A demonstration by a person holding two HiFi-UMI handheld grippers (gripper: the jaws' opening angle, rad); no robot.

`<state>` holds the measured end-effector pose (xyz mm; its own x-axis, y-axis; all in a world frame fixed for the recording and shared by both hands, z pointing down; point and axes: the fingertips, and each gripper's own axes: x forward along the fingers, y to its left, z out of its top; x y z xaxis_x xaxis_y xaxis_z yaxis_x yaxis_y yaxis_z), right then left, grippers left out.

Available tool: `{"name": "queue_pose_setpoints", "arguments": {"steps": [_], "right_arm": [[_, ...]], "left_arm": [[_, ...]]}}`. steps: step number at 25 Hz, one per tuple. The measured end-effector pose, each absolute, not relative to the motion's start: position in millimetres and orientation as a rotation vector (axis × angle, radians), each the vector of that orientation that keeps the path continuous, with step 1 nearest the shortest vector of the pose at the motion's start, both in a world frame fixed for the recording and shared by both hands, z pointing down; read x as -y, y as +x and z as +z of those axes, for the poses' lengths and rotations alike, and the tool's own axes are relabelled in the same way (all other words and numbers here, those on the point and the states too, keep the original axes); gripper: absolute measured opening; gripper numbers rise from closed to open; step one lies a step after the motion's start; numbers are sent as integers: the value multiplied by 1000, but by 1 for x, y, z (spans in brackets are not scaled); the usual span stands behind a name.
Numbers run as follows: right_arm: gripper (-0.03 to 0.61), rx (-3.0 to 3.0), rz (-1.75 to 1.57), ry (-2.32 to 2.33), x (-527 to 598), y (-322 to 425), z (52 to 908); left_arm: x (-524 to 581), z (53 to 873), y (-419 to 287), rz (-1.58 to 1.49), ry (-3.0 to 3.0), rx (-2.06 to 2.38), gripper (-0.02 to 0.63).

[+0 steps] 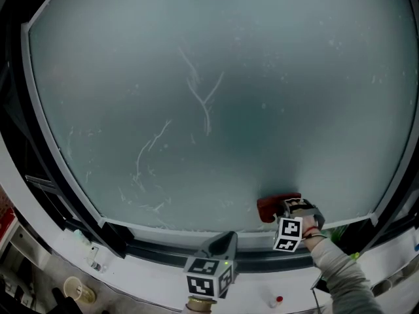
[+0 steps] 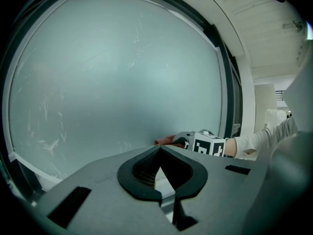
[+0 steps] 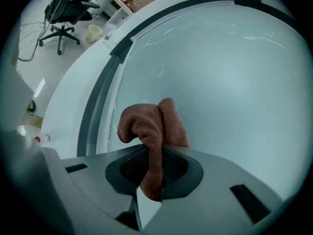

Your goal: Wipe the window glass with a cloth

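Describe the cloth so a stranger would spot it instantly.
Start at the big hazy window glass and drop to its lower edge, right of centre. There, pinched in the right gripper, is the cloth: a reddish-brown rag, the only coloured thing against the pale pane.

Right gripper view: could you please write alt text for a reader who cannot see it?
The right tongs are shut on a reddish-brown cloth, its bunched end against the frosted window glass. A dark frame curves along the glass's left edge.
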<state>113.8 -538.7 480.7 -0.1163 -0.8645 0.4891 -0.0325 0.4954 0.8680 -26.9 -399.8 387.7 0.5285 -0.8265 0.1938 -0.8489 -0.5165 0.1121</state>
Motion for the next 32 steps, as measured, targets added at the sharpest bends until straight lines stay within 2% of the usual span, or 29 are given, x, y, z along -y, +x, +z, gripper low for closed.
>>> {"name": "queue_pose_setpoints", "arguments": {"steps": [6, 13, 21, 32], "right_arm": [[52, 1534, -891, 816, 533, 111, 471], [52, 1552, -1005, 875, 500, 109, 417], [52, 1497, -1144, 944, 472, 123, 318], [52, 1223, -1336, 1151, 470, 182, 137]], "left_arm": [[401, 386, -22, 172, 2586, 1418, 5], [401, 382, -11, 170, 2620, 1385, 5], [400, 383, 4, 174, 2648, 1344, 5], [405, 382, 29, 192, 2687, 1267, 5]]}}
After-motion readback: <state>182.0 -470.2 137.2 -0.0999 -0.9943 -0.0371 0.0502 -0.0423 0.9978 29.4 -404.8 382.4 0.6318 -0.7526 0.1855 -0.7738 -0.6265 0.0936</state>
